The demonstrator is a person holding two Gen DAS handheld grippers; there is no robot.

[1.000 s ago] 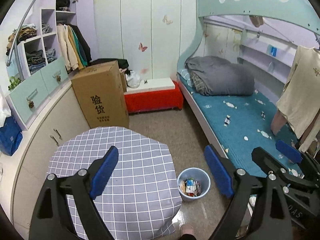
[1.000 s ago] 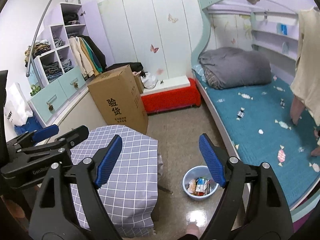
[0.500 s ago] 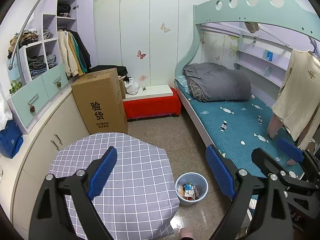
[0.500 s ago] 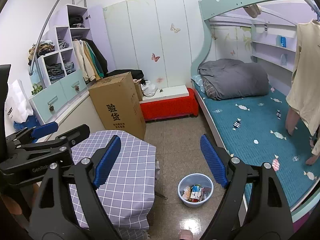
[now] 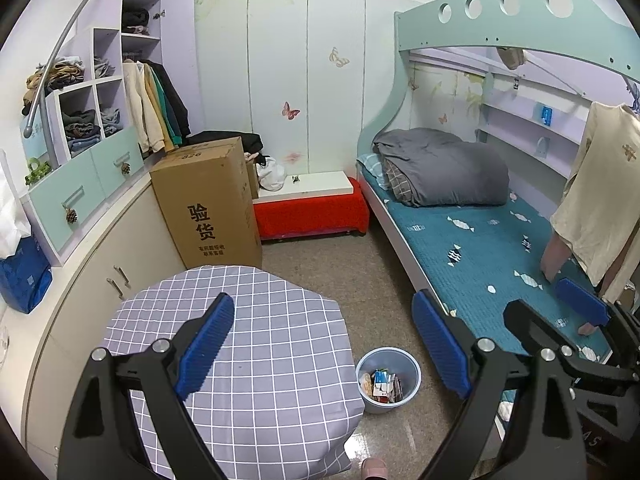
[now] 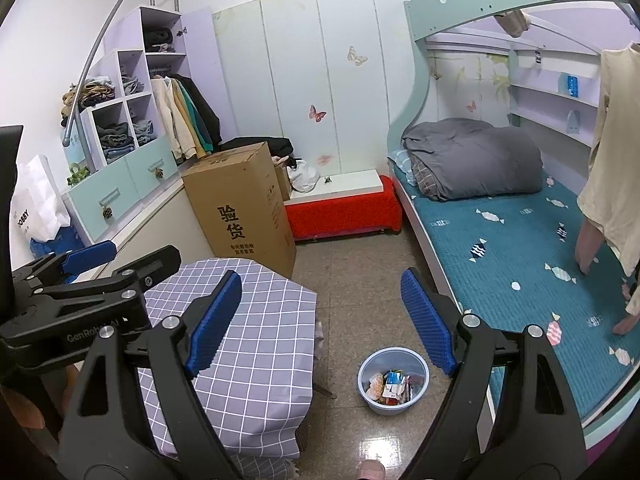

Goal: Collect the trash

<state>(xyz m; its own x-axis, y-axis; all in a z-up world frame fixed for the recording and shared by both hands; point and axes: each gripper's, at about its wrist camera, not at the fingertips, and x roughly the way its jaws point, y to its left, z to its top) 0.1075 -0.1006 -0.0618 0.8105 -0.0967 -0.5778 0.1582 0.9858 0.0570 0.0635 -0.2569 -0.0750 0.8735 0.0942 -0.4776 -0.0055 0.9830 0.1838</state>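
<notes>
A light blue bin (image 5: 388, 380) (image 6: 393, 381) stands on the floor between the table and the bed, with wrappers and small packets (image 5: 382, 385) (image 6: 390, 388) inside it. My left gripper (image 5: 322, 344) hangs open high above the table edge and the bin, with nothing between its blue pads. My right gripper (image 6: 322, 320) is open too and holds nothing; it hovers above the floor to the right of the left one. Each gripper shows in the other's view, the right gripper (image 5: 580, 312) at the right edge and the left gripper (image 6: 88, 268) at the left.
A table with a grey checked cloth (image 5: 256, 352) (image 6: 256, 340) stands at the lower left. Behind it are a tall cardboard box (image 5: 208, 204), a red bench (image 5: 312, 212), cabinets along the left wall and a bunk bed with a teal mattress (image 5: 480, 256). A foot (image 6: 370, 470) shows at the bottom edge.
Both views have tilted slightly upward and back: the bin and table sit lower in frame, with more of the wall and shelves in view. Both grippers stay open.
</notes>
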